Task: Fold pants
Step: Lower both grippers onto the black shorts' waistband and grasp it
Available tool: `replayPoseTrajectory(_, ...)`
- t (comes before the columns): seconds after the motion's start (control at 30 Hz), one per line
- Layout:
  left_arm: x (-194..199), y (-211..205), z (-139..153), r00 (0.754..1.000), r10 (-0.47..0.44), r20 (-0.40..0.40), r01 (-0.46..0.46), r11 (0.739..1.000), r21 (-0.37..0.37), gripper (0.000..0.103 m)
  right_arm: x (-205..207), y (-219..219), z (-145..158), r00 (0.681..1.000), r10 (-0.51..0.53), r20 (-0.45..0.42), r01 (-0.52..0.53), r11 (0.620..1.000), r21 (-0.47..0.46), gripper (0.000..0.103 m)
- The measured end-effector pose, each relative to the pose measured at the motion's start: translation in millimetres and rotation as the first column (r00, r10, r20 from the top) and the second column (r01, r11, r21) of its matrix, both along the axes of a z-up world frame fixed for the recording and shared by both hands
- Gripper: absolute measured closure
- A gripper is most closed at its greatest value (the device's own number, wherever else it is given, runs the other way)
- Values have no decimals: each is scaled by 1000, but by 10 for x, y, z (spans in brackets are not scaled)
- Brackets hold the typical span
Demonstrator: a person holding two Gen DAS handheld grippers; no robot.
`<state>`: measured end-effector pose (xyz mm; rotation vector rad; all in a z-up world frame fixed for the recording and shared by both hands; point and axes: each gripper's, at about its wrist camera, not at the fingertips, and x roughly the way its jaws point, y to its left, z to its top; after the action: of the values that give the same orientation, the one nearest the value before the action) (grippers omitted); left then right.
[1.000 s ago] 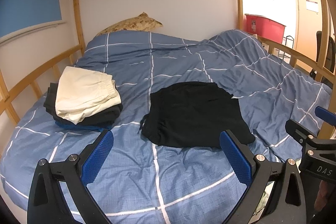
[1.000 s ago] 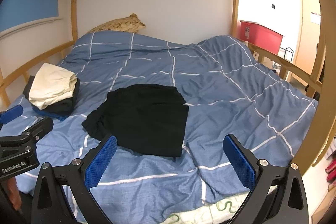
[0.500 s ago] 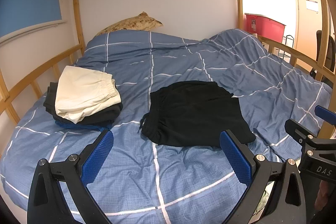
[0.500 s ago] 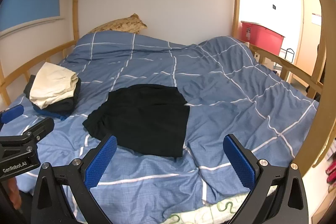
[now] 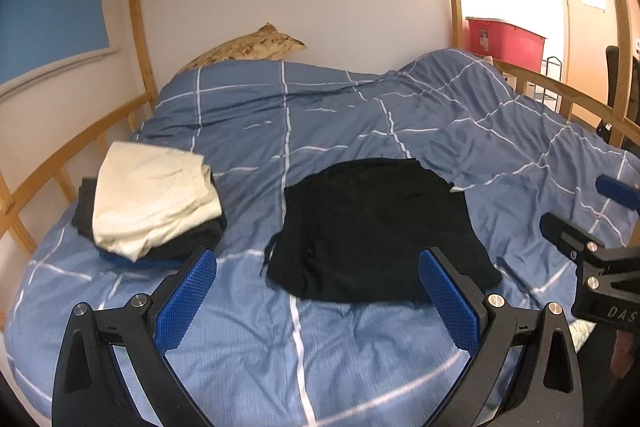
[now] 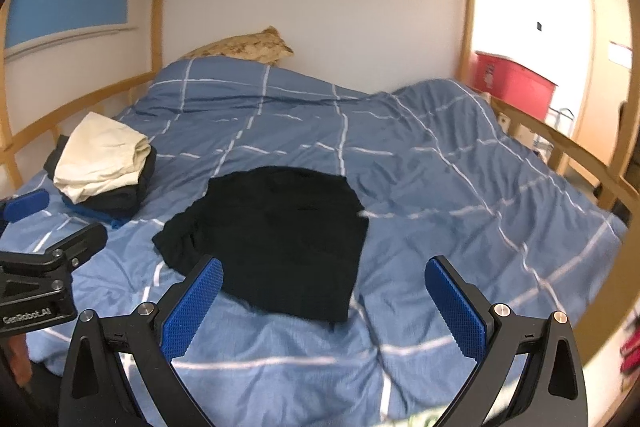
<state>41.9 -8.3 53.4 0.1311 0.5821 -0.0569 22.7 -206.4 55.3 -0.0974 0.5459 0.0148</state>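
Black pants [image 5: 376,231] lie folded, near edge hidden behind gripper [image 5: 318,291] fingers.

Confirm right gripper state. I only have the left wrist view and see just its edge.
Observer: The right wrist view shows the right gripper open, nothing between its pads.
Operator: Pants near edge? Partly blocked here.
Observer: There the black pants show their whole near edge, lying on the duvet, clear of the pads.
Operator: Anything off the bed's right side, low down?
Observer: Something red sits low beyond the bed; too blurred to identify.
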Motion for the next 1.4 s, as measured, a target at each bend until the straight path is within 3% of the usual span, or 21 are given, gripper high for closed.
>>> replayPoseTrajectory(0.3,773,-130,37,1000,-13,-22,13,1000,11,0,858,-34,-21,994,105,-26,-106,993,-52,1)
replayPoseTrajectory(0.63,1980,-221,-156,996,26,-82,-25,1000,8,0,2053,-89,-215,984,160,-73,-168,978,-122,3)
replayPoseTrajectory(0.8,2469,-268,-330,992,45,-119,-49,998,-28,0,2596,-89,-387,974,202,-107,-218,961,-169,10)
replayPoseTrajectory(1.0,3030,-368,-495,978,135,-160,-151,984,-93,0,3137,-101,-640,956,248,-155,-276,941,-199,19)
replayPoseTrajectory(1.17,3238,-449,-767,965,215,-151,-229,970,-82,0,3535,-104,-898,940,272,-207,-317,919,-234,28)
replayPoseTrajectory(1.3,3307,-475,-1185,956,189,-224,-212,974,-85,0,3760,-129,-1167,914,299,-274,-367,896,-250,38)
replayPoseTrajectory(1.4,3392,-508,-1331,952,163,-259,-185,980,-66,0,3863,-111,-1347,897,310,-314,-400,873,-281,42)
